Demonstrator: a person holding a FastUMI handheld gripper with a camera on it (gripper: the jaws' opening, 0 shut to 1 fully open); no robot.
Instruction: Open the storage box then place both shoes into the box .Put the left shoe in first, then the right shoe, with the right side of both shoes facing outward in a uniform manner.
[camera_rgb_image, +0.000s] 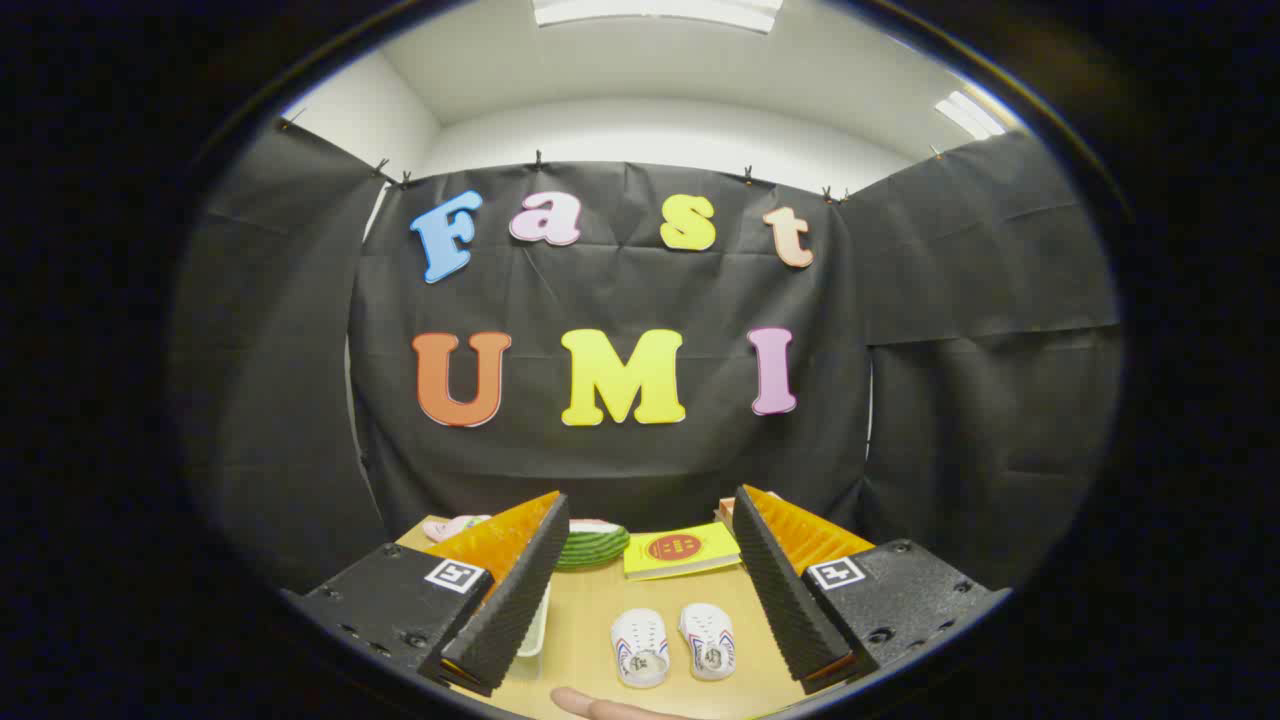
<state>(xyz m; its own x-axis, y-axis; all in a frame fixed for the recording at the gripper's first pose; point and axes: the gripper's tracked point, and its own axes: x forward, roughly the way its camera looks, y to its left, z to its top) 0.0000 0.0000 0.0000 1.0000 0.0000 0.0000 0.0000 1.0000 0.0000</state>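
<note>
Two small shoes (672, 645) sit side by side on the table (580, 640), between the gripper (645, 590)'s spread, empty fingers; the box likely needs opening first.

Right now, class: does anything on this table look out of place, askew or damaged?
Nothing stands out. The two white shoes stand upright side by side between the open gripper's fingers, undamaged. A fingertip lies near them.

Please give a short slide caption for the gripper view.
Open tool above the table, two shoes between its fingers, nothing gripped.
</note>
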